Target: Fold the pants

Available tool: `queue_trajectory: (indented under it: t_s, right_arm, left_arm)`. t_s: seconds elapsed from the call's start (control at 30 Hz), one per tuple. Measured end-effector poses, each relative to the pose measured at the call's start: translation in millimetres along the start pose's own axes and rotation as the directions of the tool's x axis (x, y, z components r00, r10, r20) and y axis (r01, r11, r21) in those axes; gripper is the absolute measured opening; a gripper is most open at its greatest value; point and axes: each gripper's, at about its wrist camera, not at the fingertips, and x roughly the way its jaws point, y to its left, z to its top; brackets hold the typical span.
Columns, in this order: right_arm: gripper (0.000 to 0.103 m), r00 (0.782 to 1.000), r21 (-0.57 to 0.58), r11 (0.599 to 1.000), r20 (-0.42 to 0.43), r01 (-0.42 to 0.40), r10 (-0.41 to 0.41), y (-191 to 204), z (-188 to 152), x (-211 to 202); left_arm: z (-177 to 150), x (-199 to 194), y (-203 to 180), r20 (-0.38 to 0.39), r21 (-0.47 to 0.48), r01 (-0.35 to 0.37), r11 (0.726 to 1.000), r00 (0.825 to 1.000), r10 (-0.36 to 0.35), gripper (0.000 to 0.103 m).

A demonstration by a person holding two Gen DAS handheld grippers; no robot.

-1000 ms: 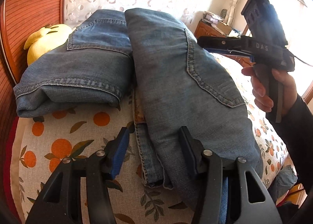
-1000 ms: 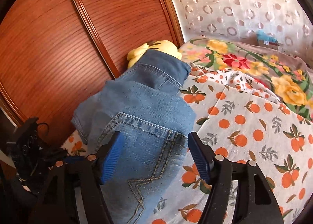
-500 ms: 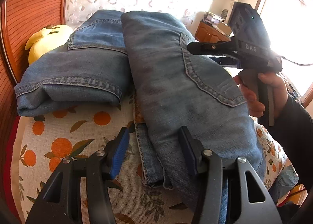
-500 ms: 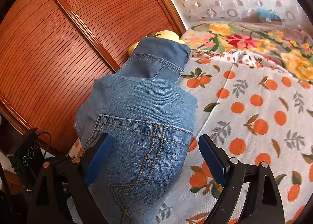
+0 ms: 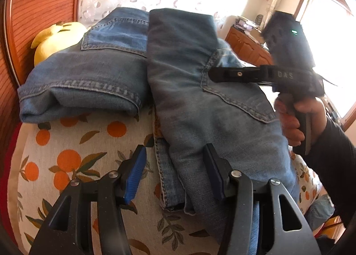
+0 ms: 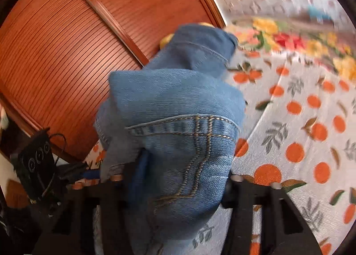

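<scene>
Folded jeans on an orange-print bedspread

The jeans [image 5: 200,103] lie folded on the bedspread [image 5: 73,143], beside a second folded pair [image 5: 93,76]. The left gripper [image 5: 173,172] stands half open, astride the jeans' near edge without pinching it. The right gripper [image 6: 184,179] has just been closing, denim bunched between its pads.

Window [image 5: 329,39] glare — fisheye edges, motion blur.
</scene>
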Motion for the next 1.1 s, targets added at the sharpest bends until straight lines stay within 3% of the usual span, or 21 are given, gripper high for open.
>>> queue_trajectory:
  t_s: [0.07, 0.17, 0.27, 0.4, 0.6, 0.7, 0.87, 0.93, 1.1]
  right_arm:
    - [0.038, 0.999, 0.001, 1.0, 0.031, 0.02, -0.021, 1.6, -2.5, -8.4]
    - [0.036, 0.994, 0.021, 0.998, 0.08, 0.066, -0.068, 2.1, -12.3, -21.3]
    - [0.037, 0.992, 0.014, 0.994, 0.07, 0.105, -0.106, -0.3, -17.1, -16.7]
    - [0.038, 0.992, 0.002, 0.994, 0.067, 0.11, -0.11, -3.9, -14.9, -10.6]
    - [0.04, 0.992, 0.001, 0.994, 0.066, 0.111, -0.111, -3.3, -12.7, -10.6]
    - [0.04, 0.992, 0.012, 0.995, 0.071, 0.1, -0.101, -2.5, -17.4, -13.6]
    - [0.04, 0.992, 0.019, 0.995, 0.079, 0.094, -0.095, -1.3, -20.5, -16.5]
    - [0.04, 0.992, 0.017, 0.996, 0.086, 0.093, -0.094, -0.8, -22.6, -18.6]
    - [0.038, 0.99, 0.007, 0.995, 0.104, 0.1, -0.1, 2.6, -26.8, -21.9]
  left_arm:
    - [-0.1, -1.6, -1.8, -0.002, 0.007, -0.004, 1.0, 1.0, 0.004, 0.054]
    - [1.2, -3.9, -2.5, -0.009, -0.001, 0.016, 1.0, 1.0, -0.016, 0.054]
    - [2.4, -0.2, 1.1, -0.031, -0.032, 0.044, 0.998, 0.998, -0.045, 0.054]
    - [4.3, 4.9, 9.2, -0.063, -0.069, 0.088, 0.994, 0.994, -0.093, 0.054]
    - [7.3, 10.1, 12.2, -0.085, -0.07, 0.102, 0.992, 0.991, -0.108, 0.054]
    - [9.7, 13.4, 14.6, -0.091, -0.089, 0.135, 0.987, 0.986, -0.143, 0.048]
    - [12.1, 10.9, 8.9, -0.08, -0.085, 0.125, 0.989, 0.988, -0.132, 0.043]
    - [8.5, 5.6, 1.3, -0.068, -0.065, 0.133, 0.989, 0.988, -0.138, 0.036]
    - [6.3, 5.9, -2.1, -0.063, -0.086, 0.159, 0.984, 0.984, -0.164, 0.037]
